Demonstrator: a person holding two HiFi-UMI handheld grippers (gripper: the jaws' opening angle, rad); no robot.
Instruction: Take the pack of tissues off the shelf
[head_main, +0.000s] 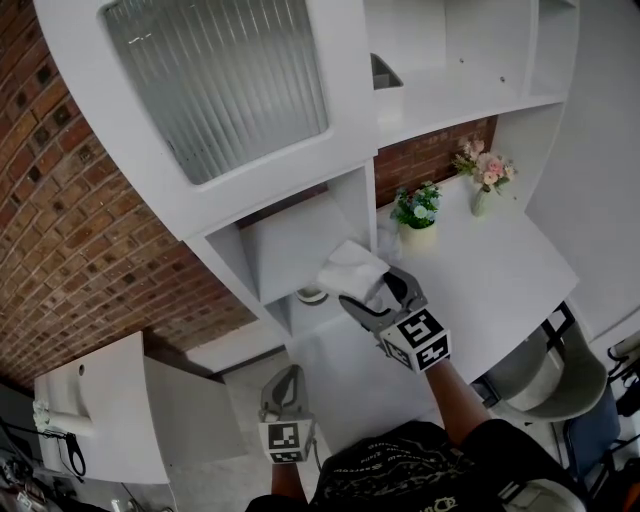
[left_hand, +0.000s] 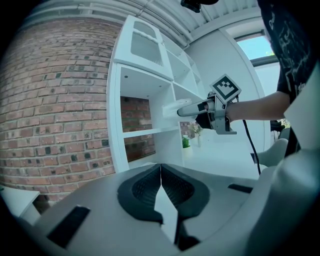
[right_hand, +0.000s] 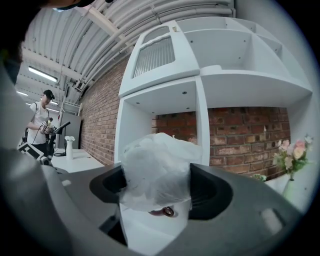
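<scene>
- The pack of tissues (head_main: 350, 268), white in a crinkled clear wrap, is held in the air at the mouth of an open compartment, just in front of the white shelf unit (head_main: 300, 165) and above the tabletop (head_main: 490, 275).
- The compartment sits under a door of ribbed glass (head_main: 215, 80). A brick wall (head_main: 60, 210) shows behind the shelves and to their left.
- On the white tabletop, against the brick, stand a small potted plant (head_main: 417, 208) and, to its right, a vase of pink flowers (head_main: 485, 172).
- The right gripper view shows a ceiling of pipes and strip lights and, far off, a person (right_hand: 40, 120) beside another tabletop with a small vase of white flowers (right_hand: 69, 145).
- The only markings are black-and-white squares on each gripper's cube. The print on the wearer's dark shirt is too small to read.
- The right hand-held gripper (head_main: 368, 286) has its jaws partly apart, with the pads pressed on the two sides of the pack (right_hand: 157, 172), which bulges up between them.
- The left hand-held gripper (head_main: 287, 372) hangs low by the person's body, well away from the shelf. Its jaws meet at the tips (left_hand: 160, 170) and nothing is between them.
</scene>
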